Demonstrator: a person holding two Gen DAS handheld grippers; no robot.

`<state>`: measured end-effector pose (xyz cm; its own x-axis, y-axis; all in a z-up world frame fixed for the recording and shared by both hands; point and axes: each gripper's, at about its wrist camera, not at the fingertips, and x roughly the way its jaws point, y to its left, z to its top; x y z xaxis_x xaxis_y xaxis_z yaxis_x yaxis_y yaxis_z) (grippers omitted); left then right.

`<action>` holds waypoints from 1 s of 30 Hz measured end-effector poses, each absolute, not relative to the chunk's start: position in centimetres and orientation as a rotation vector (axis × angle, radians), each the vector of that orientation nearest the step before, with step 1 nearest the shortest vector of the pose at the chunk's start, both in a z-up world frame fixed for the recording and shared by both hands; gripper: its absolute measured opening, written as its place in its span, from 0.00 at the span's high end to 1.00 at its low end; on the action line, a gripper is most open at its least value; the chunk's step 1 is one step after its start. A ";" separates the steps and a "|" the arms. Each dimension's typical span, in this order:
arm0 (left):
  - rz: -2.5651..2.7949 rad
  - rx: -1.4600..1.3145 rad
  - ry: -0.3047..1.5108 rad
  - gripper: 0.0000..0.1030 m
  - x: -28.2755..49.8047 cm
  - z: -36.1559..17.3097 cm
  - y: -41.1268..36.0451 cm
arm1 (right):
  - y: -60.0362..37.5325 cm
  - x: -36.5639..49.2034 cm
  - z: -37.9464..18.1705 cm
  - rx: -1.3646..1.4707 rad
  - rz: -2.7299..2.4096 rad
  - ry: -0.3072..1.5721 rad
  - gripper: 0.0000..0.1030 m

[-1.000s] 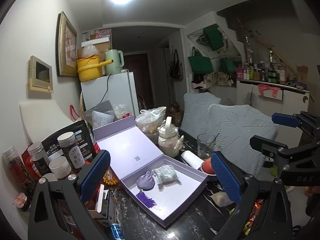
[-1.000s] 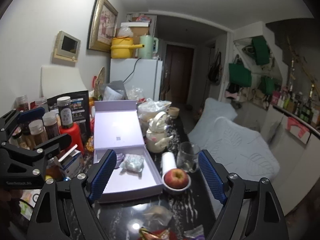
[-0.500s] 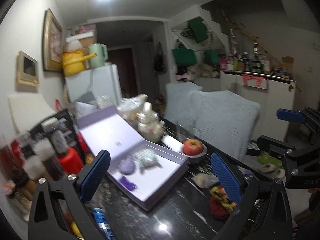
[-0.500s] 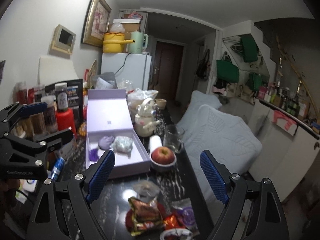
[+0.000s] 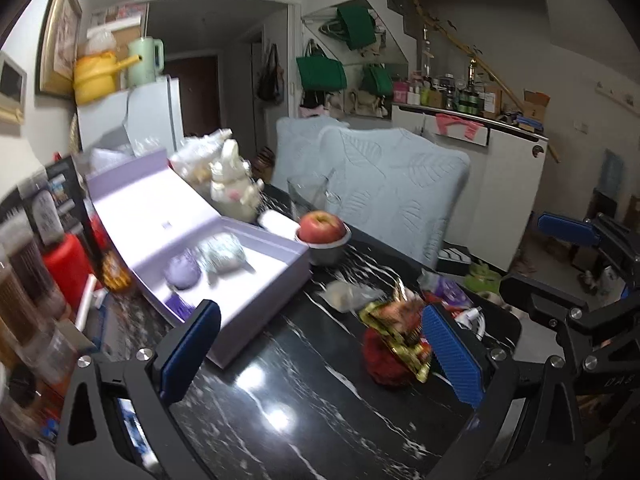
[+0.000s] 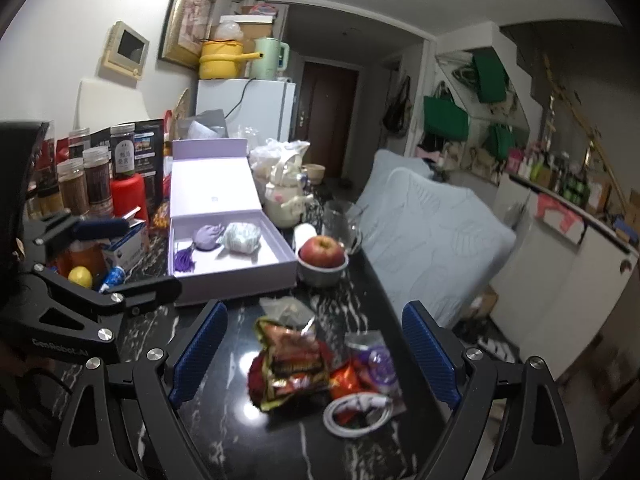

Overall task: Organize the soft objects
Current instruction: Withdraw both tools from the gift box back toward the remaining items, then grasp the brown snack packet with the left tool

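Note:
An open lavender box (image 6: 240,284) on the black marble table holds a purple tasselled sachet (image 6: 207,237) and a pale green-white sachet (image 6: 242,238). Nearer on the table lie a red and gold pouch (image 6: 292,364), a cream pouch (image 6: 286,308) and a purple packet (image 6: 376,360). My right gripper (image 6: 314,320) hovers open above these, touching none. My left gripper (image 5: 320,332) is open too, with the red and gold pouch (image 5: 394,344) lying below, close to its right finger. The box (image 5: 260,312) sits to the left behind its left finger.
An apple in a grey bowl (image 6: 322,252), a glass (image 6: 340,220) and a teapot (image 6: 284,200) stand right of the box. Jars (image 6: 96,176) and a red container crowd the left side. A white cable coil (image 6: 356,412) lies near the front edge. Chairs with pale covers (image 6: 432,236) line the table's right side.
Both grippers have sunk and tipped downward toward the near end of the table, bringing the loose pouches into view. Their jaws stayed wide apart. The sachets in the box have not moved.

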<state>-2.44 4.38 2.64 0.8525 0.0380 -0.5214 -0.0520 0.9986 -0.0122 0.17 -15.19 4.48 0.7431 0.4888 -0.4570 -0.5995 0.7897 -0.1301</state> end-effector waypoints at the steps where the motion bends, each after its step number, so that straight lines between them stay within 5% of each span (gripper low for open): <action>1: 0.037 -0.037 0.558 0.01 -2.5 2.2 4.3 | -15.4 0.1 4.2 -0.268 0.601 0.430 0.13; 30: -0.095 -0.100 0.698 0.01 0.4 -4.4 1.4 | -21.1 2.8 -6.0 -0.122 0.515 0.685 0.08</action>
